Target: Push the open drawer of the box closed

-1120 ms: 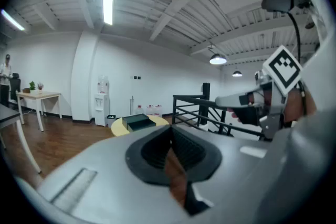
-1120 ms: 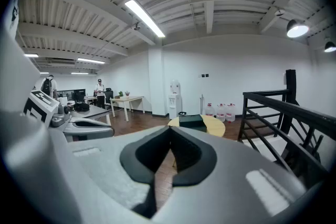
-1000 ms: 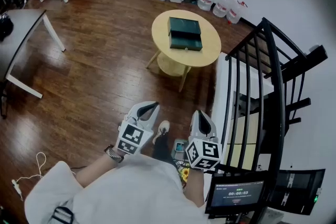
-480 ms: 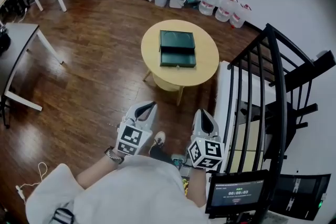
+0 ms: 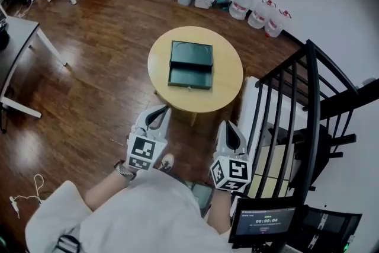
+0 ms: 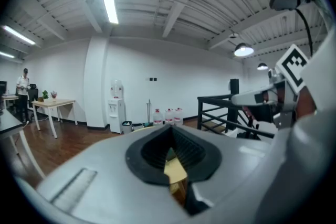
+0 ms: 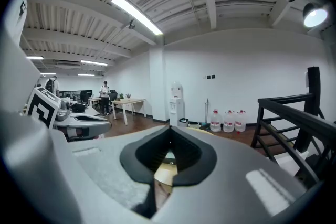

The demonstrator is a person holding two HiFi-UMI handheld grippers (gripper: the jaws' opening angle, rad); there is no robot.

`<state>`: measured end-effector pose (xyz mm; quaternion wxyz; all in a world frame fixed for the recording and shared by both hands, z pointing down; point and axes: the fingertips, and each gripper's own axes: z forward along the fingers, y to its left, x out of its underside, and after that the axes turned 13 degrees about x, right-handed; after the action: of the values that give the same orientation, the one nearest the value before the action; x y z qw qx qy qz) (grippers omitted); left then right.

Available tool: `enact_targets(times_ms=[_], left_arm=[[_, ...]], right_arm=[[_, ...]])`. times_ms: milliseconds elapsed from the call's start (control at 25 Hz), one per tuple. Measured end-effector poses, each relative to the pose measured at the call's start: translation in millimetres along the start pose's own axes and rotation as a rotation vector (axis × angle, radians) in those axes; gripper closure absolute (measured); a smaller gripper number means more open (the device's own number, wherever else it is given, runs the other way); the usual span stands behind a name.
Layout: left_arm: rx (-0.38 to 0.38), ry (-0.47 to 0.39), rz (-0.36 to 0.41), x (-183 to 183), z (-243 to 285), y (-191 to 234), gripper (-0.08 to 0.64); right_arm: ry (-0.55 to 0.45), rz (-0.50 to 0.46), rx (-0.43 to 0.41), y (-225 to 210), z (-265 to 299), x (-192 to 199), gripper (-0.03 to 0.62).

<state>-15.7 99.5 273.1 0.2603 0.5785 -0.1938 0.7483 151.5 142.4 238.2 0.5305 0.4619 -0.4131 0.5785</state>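
The left gripper (image 5: 157, 112) and right gripper (image 5: 230, 129) both have their fingers pressed together on nothing. Ahead of the fingertips, well apart, the dark green box (image 5: 192, 54) sits on a round yellow table (image 5: 228, 77). Its drawer (image 5: 189, 77) is pulled out toward them, with the table's near rim between. A black railing (image 5: 302, 109) stands right of the right fingers.

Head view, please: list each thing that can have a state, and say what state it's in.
drawer, open, slid out of the box, untouched
box, sitting on the round table
left claw, shut, empty, short of the table
right claw, shut, empty, short of the table
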Motion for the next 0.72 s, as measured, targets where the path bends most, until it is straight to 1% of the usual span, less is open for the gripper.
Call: enact_targets(times_ms=[160, 440, 600, 720], left_arm=[[-0.003, 0.018, -0.012, 1, 11, 9, 0.552], [0.016, 0.034, -0.004, 5, 23, 13, 0.552], [0.012, 0.054, -0.004, 9, 31, 15, 0.552], [0.004, 0.059, 0.000, 13, 40, 20, 0.552]], right_arm=[[0.002, -0.007, 0.008, -1, 13, -2, 0.589], [0.021, -0.001, 0.015, 1, 25, 7, 0.589], [0.006, 0.007, 0.027, -4, 36, -1, 0.590], [-0.016, -0.016, 0.014, -4, 45, -7, 0.590]])
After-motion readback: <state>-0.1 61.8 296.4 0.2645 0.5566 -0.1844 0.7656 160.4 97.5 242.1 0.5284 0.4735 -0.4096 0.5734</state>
